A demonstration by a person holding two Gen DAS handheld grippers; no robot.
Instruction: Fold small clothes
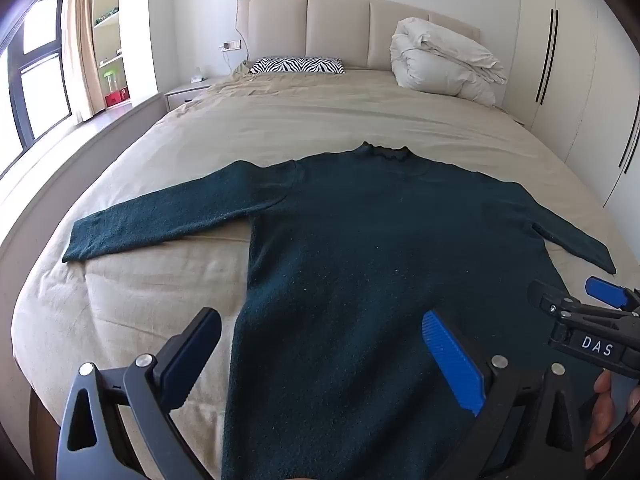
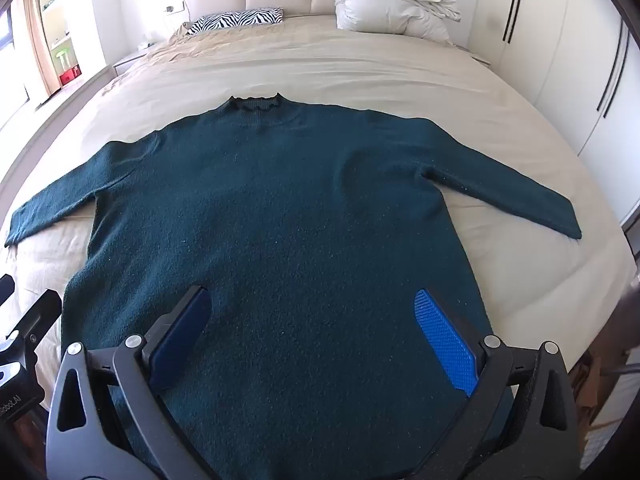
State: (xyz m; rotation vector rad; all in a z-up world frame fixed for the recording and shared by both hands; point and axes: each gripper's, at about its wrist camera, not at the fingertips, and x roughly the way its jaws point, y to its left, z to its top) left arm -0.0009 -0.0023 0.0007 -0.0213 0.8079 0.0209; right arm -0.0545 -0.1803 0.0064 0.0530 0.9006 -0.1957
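Observation:
A dark teal long-sleeved sweater [image 1: 360, 240] lies flat on the beige bed [image 1: 160, 300], collar away from me and both sleeves spread out sideways. It also shows in the right wrist view [image 2: 280, 208]. My left gripper [image 1: 320, 328] is open and empty, hovering over the sweater's lower left part near its hem. My right gripper [image 2: 314, 312] is open and empty above the lower middle of the sweater. The right gripper also shows at the right edge of the left wrist view [image 1: 568, 296].
A zebra-print pillow [image 1: 298, 65] and a bundled white duvet [image 1: 444, 62] lie at the padded headboard [image 1: 340, 28]. White wardrobes [image 1: 580, 80] stand on the right. A nightstand [image 1: 184, 94], shelves and a window are on the left.

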